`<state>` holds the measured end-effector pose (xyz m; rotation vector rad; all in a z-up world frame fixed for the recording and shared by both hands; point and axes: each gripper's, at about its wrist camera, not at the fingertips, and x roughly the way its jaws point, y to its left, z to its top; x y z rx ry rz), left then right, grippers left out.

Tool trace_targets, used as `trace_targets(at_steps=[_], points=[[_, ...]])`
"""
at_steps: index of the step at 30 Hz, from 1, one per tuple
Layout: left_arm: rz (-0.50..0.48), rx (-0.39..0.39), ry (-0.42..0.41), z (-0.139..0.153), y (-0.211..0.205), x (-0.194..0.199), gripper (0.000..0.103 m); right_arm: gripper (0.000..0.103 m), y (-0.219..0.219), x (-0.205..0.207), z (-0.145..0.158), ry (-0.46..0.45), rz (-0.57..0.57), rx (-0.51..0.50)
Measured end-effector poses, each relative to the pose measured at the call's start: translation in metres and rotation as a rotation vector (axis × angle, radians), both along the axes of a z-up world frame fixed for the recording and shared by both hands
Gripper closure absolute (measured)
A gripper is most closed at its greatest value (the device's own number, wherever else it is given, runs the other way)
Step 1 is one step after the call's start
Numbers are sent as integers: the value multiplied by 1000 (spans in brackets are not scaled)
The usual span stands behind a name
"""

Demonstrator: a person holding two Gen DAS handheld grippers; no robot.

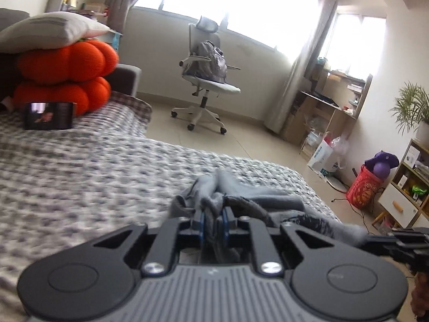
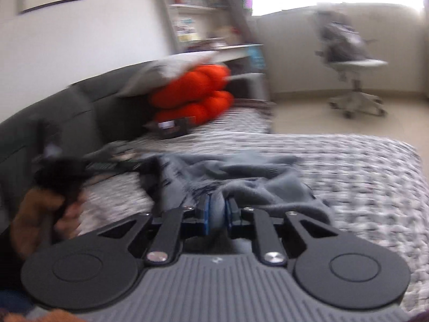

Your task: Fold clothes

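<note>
Left gripper (image 1: 213, 221) is clamped on a bunched fold of the grey garment (image 1: 241, 198); right gripper (image 2: 217, 212) is likewise clenched on it. Garment is crumpled on the patterned bedspread (image 1: 80, 177), near its floor-side edge.

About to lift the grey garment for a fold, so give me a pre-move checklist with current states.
1. Left gripper pinching grey garment: ok.
2. Right gripper pinching it too: ok.
3. Garment spread flat: not ok, bunched.
4. Which edges or corners are held: cannot tell.
5. Bed cover bare around garment: ok.
6. Phone clear of the garment: ok, far off by the orange cushions.
</note>
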<state>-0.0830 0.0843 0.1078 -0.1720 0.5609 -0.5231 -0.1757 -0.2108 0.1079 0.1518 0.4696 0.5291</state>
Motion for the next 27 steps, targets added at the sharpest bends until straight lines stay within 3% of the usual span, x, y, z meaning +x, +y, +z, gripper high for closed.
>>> trace_targets(at_steps=[2,3,4,5,6,9,12,15,19,23,27], points=[[-28,-9,62,-5,15,-4,84,89,2,-7,0,22,53,19],[-31,-13,96,-9,20,-5,72,85,2,-8,-1,41,70,28],[-24,-9,113,-14,22,-5,53,77,3,-5,-6,58,50,18],[-12,3,120,-18,23,-5,45,68,3,-2,-11,75,25,6],[-1,19,121,-21,22,-4,36,52,1,2,-18,95,-23,-14],[19,56,122,-22,14,5,29,51,-4,24,-38,159,-149,-50],[17,49,105,-17,4,21,12,50,-20,34,-46,178,-233,-44],[9,83,113,-14,-16,48,11,47,-41,50,-52,206,-316,3],[-35,134,139,-14,-53,86,11,46,-65,72,-56,244,-373,-8],[-138,289,86,-19,-106,108,11,42,-85,93,-64,273,-363,-25],[-251,415,72,-34,-153,117,9,30,-94,117,-79,311,-307,19]])
